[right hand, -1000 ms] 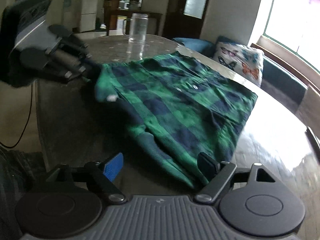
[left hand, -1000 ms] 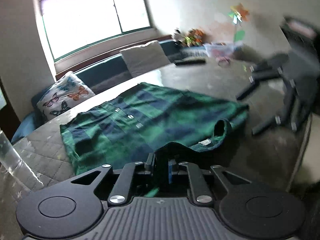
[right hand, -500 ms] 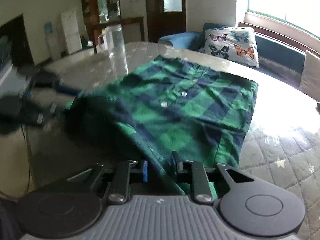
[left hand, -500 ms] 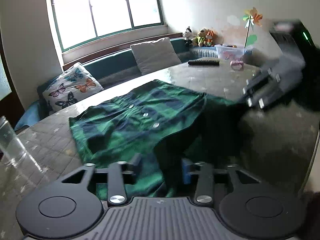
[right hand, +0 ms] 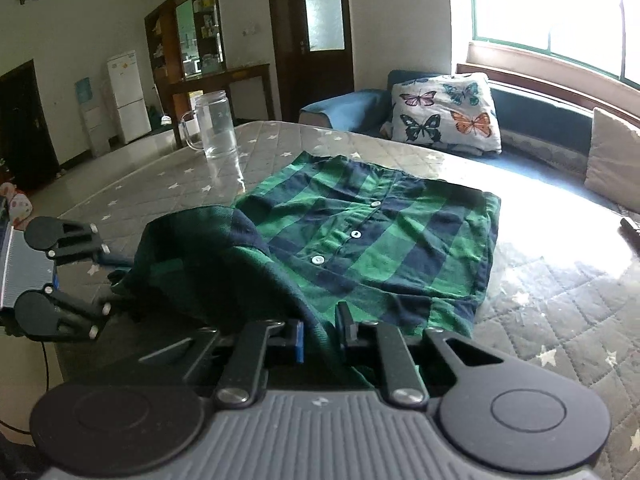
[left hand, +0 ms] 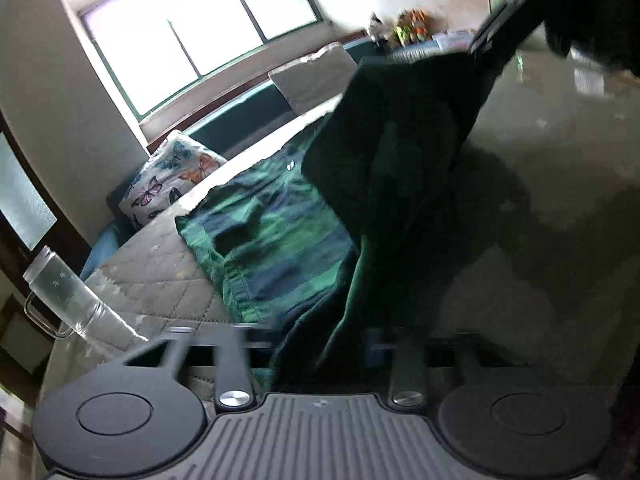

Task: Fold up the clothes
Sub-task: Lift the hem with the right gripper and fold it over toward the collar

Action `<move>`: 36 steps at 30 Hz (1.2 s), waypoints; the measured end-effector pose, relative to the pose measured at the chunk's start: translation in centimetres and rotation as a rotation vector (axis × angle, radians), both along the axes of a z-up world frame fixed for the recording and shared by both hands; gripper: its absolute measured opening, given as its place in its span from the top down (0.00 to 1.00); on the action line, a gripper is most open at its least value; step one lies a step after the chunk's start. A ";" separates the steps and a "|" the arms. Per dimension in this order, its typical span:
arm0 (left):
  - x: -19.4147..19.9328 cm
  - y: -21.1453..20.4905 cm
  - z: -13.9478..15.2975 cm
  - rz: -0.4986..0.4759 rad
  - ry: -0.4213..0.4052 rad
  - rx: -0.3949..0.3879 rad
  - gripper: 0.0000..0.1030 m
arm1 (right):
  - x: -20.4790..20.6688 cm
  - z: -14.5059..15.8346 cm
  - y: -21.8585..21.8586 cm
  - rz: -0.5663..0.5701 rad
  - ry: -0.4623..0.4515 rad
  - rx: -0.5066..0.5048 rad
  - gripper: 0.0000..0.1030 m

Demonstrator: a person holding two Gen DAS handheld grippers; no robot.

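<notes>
A green and navy plaid shirt (right hand: 372,240) lies buttons-up on the quilted table (right hand: 560,304). Its near edge is lifted off the table. My right gripper (right hand: 320,330) is shut on that edge. My left gripper (left hand: 316,344) is shut on the same edge further along, and it shows at the left of the right wrist view (right hand: 108,276). In the left wrist view the lifted cloth (left hand: 400,168) hangs dark between the two grippers, and the right gripper (left hand: 500,28) is at the top right.
A glass mug (right hand: 214,128) stands on the table beyond the shirt, also seen in the left wrist view (left hand: 64,300). A butterfly pillow (right hand: 444,112) and a grey cushion (right hand: 612,160) lie on the bench under the window. A dark remote (right hand: 630,226) is at the table's right edge.
The right gripper closed on the shirt's near edge. Both grippers have lifted that edge off the table, and the cloth now hangs between them.
</notes>
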State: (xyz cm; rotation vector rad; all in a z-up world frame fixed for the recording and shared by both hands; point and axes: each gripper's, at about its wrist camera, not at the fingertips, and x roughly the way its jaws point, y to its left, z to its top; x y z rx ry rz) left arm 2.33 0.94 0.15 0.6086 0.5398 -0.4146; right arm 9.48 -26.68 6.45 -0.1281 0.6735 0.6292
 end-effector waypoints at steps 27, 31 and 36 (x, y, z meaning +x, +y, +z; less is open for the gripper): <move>-3.7 3.4 11.6 -0.023 -0.114 -0.273 0.93 | -6.9 7.4 -2.3 -0.021 -0.119 0.111 0.94; 2.5 3.4 11.3 0.015 -0.079 -0.282 0.93 | -1.4 7.4 -1.5 -0.045 -0.107 0.094 0.94; 10.6 2.7 9.3 0.061 0.003 -0.244 0.93 | 7.1 5.0 -0.4 -0.105 -0.035 0.058 0.94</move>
